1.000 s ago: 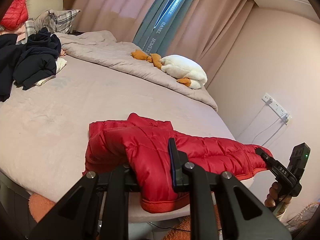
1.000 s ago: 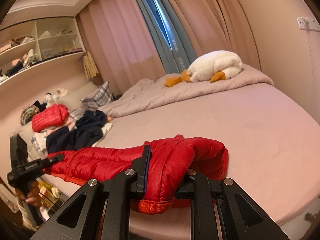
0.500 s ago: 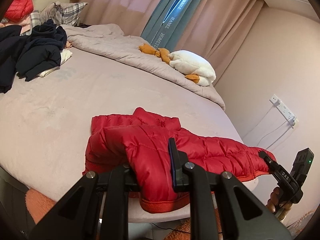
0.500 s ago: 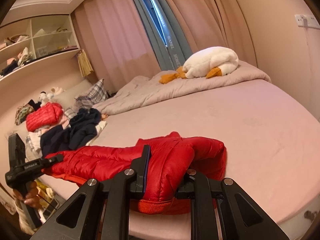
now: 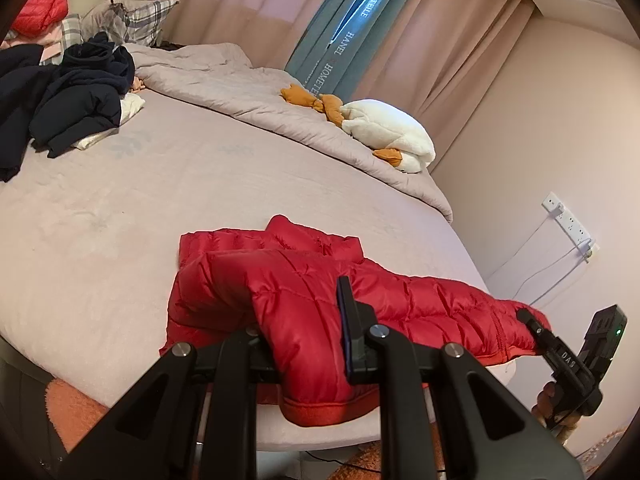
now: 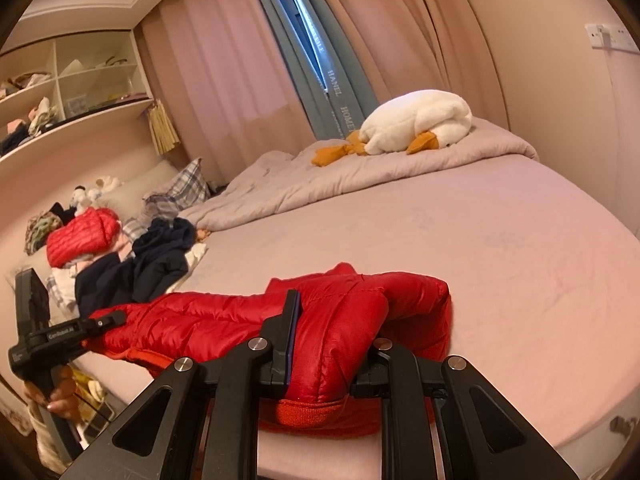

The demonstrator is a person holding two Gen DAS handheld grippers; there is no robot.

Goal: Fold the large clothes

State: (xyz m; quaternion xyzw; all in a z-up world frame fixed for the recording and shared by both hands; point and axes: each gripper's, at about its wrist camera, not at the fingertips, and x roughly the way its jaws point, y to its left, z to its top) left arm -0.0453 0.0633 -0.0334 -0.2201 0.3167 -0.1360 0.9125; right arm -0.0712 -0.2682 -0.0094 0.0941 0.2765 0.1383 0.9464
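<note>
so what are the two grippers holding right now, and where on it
Both hold the red puffer jacket: left gripper and right gripper each clamp a bunched fold at opposite ends, just above the ribbed hem.

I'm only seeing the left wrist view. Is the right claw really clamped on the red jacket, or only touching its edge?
Observer: Clamped. The right wrist view shows the right claw shut on a thick fold of the red jacket, with the ribbed hem hanging below the fingers.
Operator: Okay. What's on the wall above the headboard?
Observer: Open shelves with clothes and small clutter on them.
</note>
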